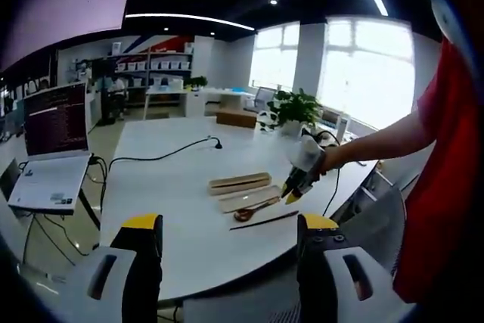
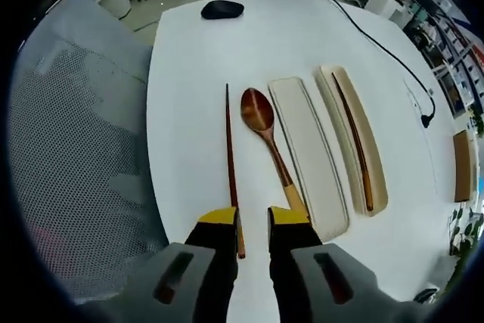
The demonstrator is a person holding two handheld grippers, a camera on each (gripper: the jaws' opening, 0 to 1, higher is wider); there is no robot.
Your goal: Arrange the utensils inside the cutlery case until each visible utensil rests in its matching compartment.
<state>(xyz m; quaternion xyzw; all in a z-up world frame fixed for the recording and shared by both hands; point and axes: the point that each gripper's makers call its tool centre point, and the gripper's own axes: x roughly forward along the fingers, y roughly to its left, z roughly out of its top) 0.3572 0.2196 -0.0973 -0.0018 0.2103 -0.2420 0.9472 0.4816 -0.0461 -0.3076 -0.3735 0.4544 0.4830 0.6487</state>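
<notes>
In the right gripper view a cream case tray (image 2: pixel 374 175) lies on the white table with one dark chopstick (image 2: pixel 354 141) in it. Beside it lies the flat cream lid (image 2: pixel 306 149). Left of the lid rests a brown wooden spoon (image 2: pixel 261 115), and a second chopstick (image 2: pixel 230 149) lies on the bare table. My right gripper (image 2: pixel 253 221) hovers over the near ends of the spoon and this chopstick, its jaws a narrow gap apart with nothing held. From the left gripper view, the case (image 1: pixel 238 183), the spoon (image 1: pixel 253 209) and the right gripper (image 1: pixel 293 189) sit ahead. My left gripper (image 1: pixel 231 225) is wide open, off the table's near edge.
A black mouse (image 2: pixel 222 9) and a black cable (image 2: pixel 386 43) lie farther along the table. A grey mesh chair (image 2: pixel 76 149) stands at the table's edge. A laptop (image 1: pixel 53 134), a potted plant (image 1: pixel 295 107) and a cardboard box (image 1: pixel 236 117) stand around the table (image 1: pixel 166 194).
</notes>
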